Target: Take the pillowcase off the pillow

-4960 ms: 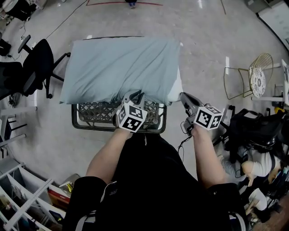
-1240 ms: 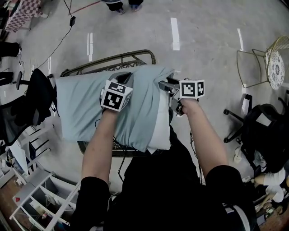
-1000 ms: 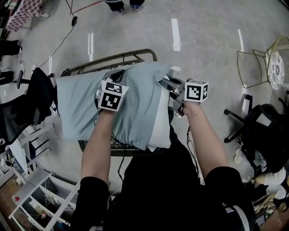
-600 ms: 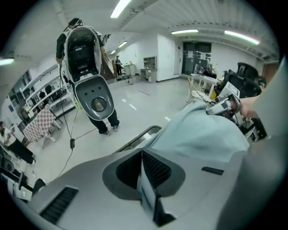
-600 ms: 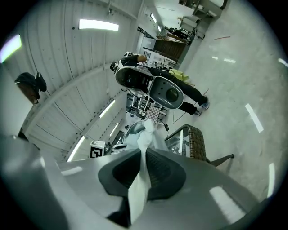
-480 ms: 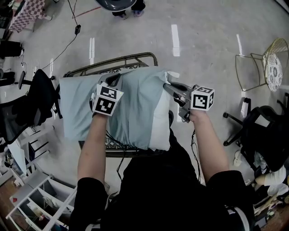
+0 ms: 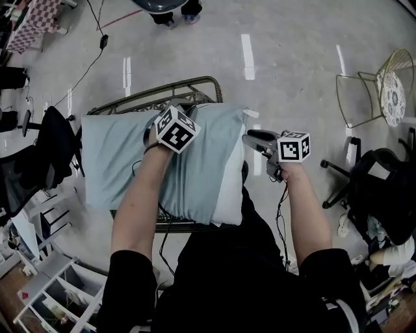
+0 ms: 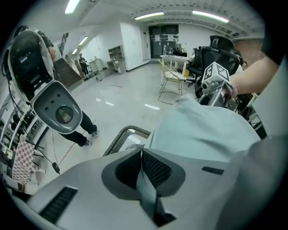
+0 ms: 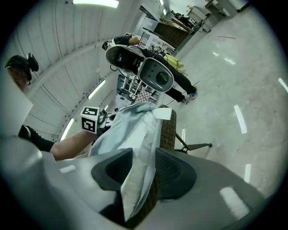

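A pillow in a light blue pillowcase (image 7: 123,156) lies across a wicker chair (image 7: 188,86). The white pillow (image 7: 229,185) shows bare at its right end. My left gripper (image 7: 174,120) points down onto the top of the pillow near the far edge. In the left gripper view the left gripper (image 8: 141,152) has a thin fold of the pillowcase (image 8: 202,130) pinched between its pads; its jaws have just been opening slightly. My right gripper (image 7: 248,136) is at the pillow's right end. Its jaws have just been opening and, in the right gripper view, the right gripper (image 9: 143,152) stands apart around the pillow's edge (image 9: 135,179).
A black office chair (image 7: 45,149) stands left of the wicker chair. A gold wire chair (image 7: 377,84) is at the far right, with a black chair (image 7: 377,188) nearer. A person's legs (image 7: 172,10) show at the top. White shelving (image 7: 45,293) is at the bottom left.
The left gripper has shifted right and toward the pillow's far edge. The right gripper has drawn slightly off the pillow's right end with its jaws wider. The pillow has sunk a little.
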Demonstrator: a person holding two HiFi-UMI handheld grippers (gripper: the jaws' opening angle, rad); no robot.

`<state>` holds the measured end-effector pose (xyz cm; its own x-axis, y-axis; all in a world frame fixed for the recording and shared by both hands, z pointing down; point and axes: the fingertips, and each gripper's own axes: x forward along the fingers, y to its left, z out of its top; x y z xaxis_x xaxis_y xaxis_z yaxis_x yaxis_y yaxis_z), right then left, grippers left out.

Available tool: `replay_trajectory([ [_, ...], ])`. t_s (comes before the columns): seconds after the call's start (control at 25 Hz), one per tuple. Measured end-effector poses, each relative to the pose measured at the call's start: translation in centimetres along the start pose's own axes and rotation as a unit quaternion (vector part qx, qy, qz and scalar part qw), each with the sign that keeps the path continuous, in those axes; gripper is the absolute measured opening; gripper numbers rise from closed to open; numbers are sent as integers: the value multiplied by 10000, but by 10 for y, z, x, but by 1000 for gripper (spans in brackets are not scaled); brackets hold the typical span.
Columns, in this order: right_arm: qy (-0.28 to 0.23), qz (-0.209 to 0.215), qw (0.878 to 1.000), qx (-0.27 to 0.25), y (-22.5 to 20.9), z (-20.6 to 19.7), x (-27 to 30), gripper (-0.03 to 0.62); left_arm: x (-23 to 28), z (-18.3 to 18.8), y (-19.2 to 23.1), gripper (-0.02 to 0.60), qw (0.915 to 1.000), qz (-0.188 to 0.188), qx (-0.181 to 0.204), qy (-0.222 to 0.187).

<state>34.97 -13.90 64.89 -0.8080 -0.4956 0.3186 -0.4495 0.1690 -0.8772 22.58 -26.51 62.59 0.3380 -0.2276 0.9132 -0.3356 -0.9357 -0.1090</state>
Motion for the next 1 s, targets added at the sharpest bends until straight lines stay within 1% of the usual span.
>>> replay_trajectory([
  [0.04, -13, 51, 10000, 21, 0, -1, 2, 169, 4, -3, -1, 11, 10000, -65, -25, 62],
  [0.16, 75, 180, 9997, -153, 8, 0, 18, 161, 13, -6, -1, 13, 9996, -175, -206, 108],
  [0.28, 238, 145, 9989, -371, 10, 4, 22, 163, 19, -7, 4, 52, 9985, -362, -407, 55],
  [0.36, 136, 201, 9990, -374, 11, 13, 11, 172, 22, -7, 9, 110, 9965, -574, -609, 9],
  [0.4, 37, 267, 9991, -331, 14, 19, 4, 193, 22, -7, 11, 132, 9952, -687, -697, 12],
  [0.44, -13, 305, 9990, -322, 16, 24, 0, 198, 22, -7, 11, 138, 9939, -801, -763, 27],
  [0.48, 43, 271, 9989, -388, 16, 25, 0, 198, 22, -6, 11, 138, 9926, -909, -803, 39],
  [0.56, 418, 45, 9971, -636, 12, 18, 10, 199, 20, -6, 7, 134, 9910, -1069, -811, 30],
  [0.6, 594, -35, 9956, -718, 10, 13, 18, 213, 19, -7, 5, 130, 9906, -1115, -786, 22],
  [0.64, 698, -50, 9947, -747, 10, 10, 27, 213, 20, -8, 4, 127, 9908, -1133, -736, 30],
  [0.72, 748, 55, 9944, -740, 13, 6, 39, 206, 22, -11, 0, 121, 9924, -1102, -530, 125],
  [0.76, 729, 134, 9944, -751, 17, 6, 41, 181, 24, -13, -4, 105, 9933, -1081, -359, 214],
  [0.84, 614, 273, 9947, -784, 22, 7, 38, 114, 28, -17, -12, 26, 9939, -997, 106, 461],
  [0.88, 523, 333, 9952, -756, 24, 9, 34, 75, 28, -18, -13, 10, 9932, -924, 361, 606],
  [0.92, 423, 394, 9959, -696, 25, 12, 29, 52, 26, -19, -13, 8, 9917, -845, 612, 747],
  [1.0, 249, 507, 9966, -594, 28, 14, 20, 40, 19, -20, -9, 6, 9864, -615, 1159, 994],
])
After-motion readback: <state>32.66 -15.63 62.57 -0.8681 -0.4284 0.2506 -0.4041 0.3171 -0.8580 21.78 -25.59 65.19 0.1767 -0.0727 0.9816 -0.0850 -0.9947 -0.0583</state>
